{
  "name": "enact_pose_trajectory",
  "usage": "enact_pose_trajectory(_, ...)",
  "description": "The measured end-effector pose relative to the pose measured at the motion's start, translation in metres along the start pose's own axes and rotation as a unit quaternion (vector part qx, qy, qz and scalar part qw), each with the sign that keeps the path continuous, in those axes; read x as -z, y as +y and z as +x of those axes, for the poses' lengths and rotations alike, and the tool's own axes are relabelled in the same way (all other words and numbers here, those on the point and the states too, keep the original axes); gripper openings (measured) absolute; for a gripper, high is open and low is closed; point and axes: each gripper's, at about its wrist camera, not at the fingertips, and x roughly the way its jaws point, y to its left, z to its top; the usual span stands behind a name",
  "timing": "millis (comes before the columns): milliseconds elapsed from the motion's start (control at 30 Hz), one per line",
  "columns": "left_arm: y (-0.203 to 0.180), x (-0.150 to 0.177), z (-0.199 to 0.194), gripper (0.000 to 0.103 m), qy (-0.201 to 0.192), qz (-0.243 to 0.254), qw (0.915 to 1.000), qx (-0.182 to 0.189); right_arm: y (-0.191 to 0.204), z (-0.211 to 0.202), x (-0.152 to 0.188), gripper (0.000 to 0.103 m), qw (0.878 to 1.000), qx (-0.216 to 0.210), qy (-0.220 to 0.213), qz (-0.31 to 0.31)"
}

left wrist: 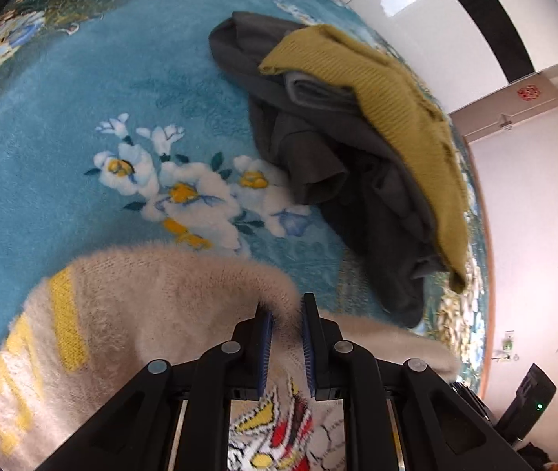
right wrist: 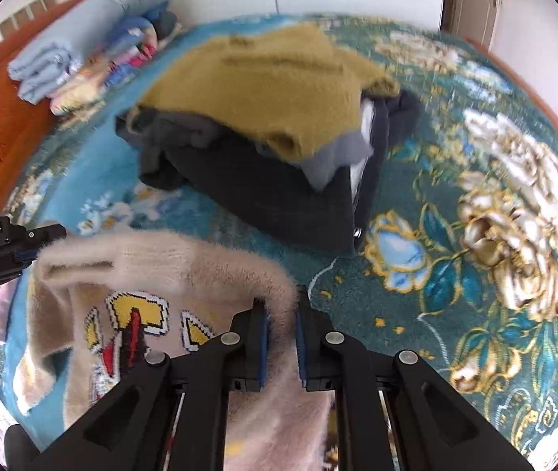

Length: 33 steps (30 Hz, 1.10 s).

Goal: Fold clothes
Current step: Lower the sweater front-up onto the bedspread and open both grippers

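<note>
A fluffy beige sweater with yellow, red and white graphics lies on the blue floral blanket. My left gripper is shut on a fold of its edge; the left gripper also shows at the left of the right wrist view, holding the sweater's far corner. My right gripper is shut on another fold of the beige sweater, lifting it a little. The sweater's lower part is hidden behind the gripper bodies.
A pile of dark grey clothes with a mustard knit sweater on top lies beyond, also shown in the right wrist view. Folded light blue bedding sits by the wooden headboard. White walls lie to the right.
</note>
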Motion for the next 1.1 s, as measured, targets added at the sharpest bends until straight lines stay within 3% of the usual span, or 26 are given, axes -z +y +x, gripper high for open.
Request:
enact_pose_trajectory(200, 0.013, -0.004, 0.028, 0.018, 0.017, -0.002, 0.9996, -0.023, -0.003, 0.035, 0.0, 0.013, 0.999, -0.004, 0.025, 0.021)
enact_pose_trajectory(367, 0.017, -0.003, 0.027, 0.019, 0.017, -0.011, 0.9997, -0.013, -0.005, 0.04, -0.002, 0.02, 0.999, 0.0, 0.027, 0.027)
enact_pose_trajectory(467, 0.014, 0.003, 0.011, 0.032, 0.014, -0.011, 0.9998, -0.003, -0.003, 0.032, -0.001, 0.032, 1.0, 0.007, 0.017, 0.015)
enact_pose_trajectory(533, 0.014, 0.008, -0.003, 0.054, 0.011, -0.015, 0.9997, 0.013, -0.004, 0.021, 0.001, 0.051, 1.0, 0.006, 0.003, 0.019)
enact_pose_trajectory(600, 0.012, 0.019, -0.02, 0.056, 0.003, -0.013, 0.9996, 0.025, -0.006, 0.006, 0.005, 0.061, 1.0, -0.006, -0.011, 0.029)
enact_pose_trajectory(833, 0.03, 0.081, -0.073, 0.057, -0.011, -0.035, 0.9981, 0.048, -0.002, -0.059, 0.04, 0.063, 0.998, -0.015, -0.062, 0.018)
enact_pose_trajectory(900, 0.036, 0.1, -0.087, 0.058, -0.014, -0.044, 0.9975, 0.054, 0.0, -0.074, 0.059, 0.068, 0.997, -0.023, -0.07, 0.02)
enact_pose_trajectory(1100, 0.044, 0.152, -0.11, 0.058, -0.015, -0.032, 0.999, 0.029, 0.016, -0.093, 0.125, 0.072, 0.997, -0.056, -0.05, 0.017)
